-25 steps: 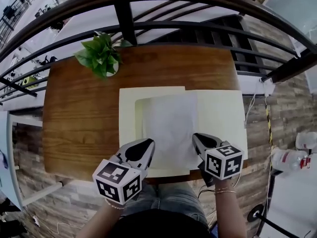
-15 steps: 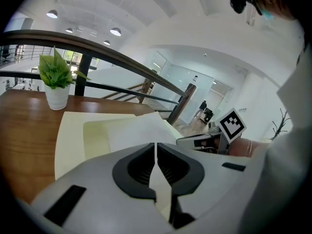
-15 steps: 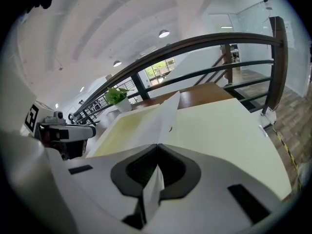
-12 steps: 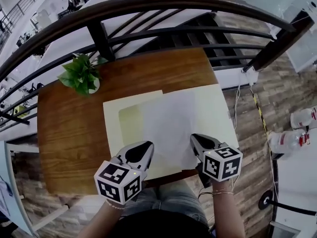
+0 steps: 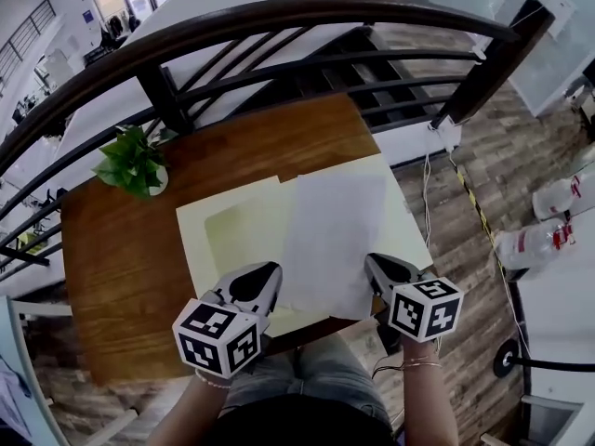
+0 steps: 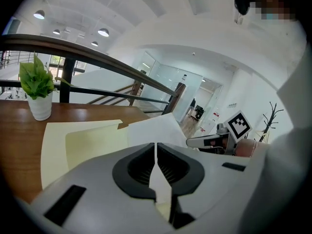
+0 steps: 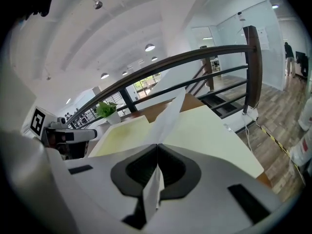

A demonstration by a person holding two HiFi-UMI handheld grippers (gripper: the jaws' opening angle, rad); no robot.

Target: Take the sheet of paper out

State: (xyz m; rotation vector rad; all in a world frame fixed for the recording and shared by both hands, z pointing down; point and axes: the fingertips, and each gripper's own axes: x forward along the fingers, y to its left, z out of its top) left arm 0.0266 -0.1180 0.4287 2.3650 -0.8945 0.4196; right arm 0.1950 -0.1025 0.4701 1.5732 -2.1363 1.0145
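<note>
A white sheet of paper (image 5: 333, 240) is held up over the right half of an open pale yellow folder (image 5: 226, 235) on the wooden table (image 5: 121, 258). My left gripper (image 5: 268, 272) is shut on the sheet's near left corner, and my right gripper (image 5: 376, 264) is shut on its near right edge. In the left gripper view the sheet (image 6: 155, 129) runs out from between the closed jaws of the gripper (image 6: 156, 147) above the folder (image 6: 83, 140). The right gripper view shows the sheet (image 7: 168, 115) edge-on, pinched in the gripper (image 7: 157, 147), with the folder (image 7: 207, 130) beneath.
A small potted plant (image 5: 130, 163) stands at the table's far left corner. A dark railing (image 5: 279, 35) curves behind the table. Wood-look floor (image 5: 465, 240) lies to the right, with white containers (image 5: 535, 240) on it. The person's knees are at the table's near edge.
The sheet has come up off the folder's middle and shifted right, now hanging over the right half. Both grippers stay shut on it. The head view has swung.
</note>
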